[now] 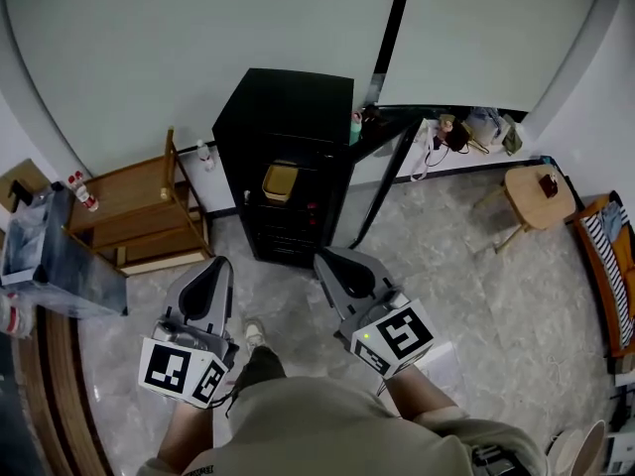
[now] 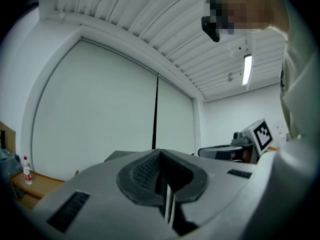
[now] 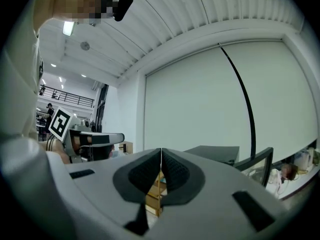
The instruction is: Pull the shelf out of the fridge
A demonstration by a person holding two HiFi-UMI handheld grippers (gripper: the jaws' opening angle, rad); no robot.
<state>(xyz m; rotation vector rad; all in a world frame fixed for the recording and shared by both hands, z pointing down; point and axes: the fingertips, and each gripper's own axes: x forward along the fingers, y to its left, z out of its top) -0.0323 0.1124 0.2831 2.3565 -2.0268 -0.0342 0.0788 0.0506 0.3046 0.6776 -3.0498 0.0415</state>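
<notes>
- Left tool (image 1: 214, 266), right tool (image 1: 333, 259): jaws closed, nothing held, both short of fridge (image 1: 286, 107).
- Door (image 1: 382, 181) stood open.
- Shelf (image 1: 286, 206) seated inside fridge, upper level; edge hardly made out.
- Yellow container (image 1: 281, 180) carried on shelf; contents not visible.
- Risks judged: shelf edge missed if jaws not opened; container tipped or slid off if shelf pulled unevenly; right tool fouled by door.

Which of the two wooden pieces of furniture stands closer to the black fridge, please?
The low wooden rack, left of the fridge in the head view; the round stool stands farther off, beyond the open door on the right.
</notes>
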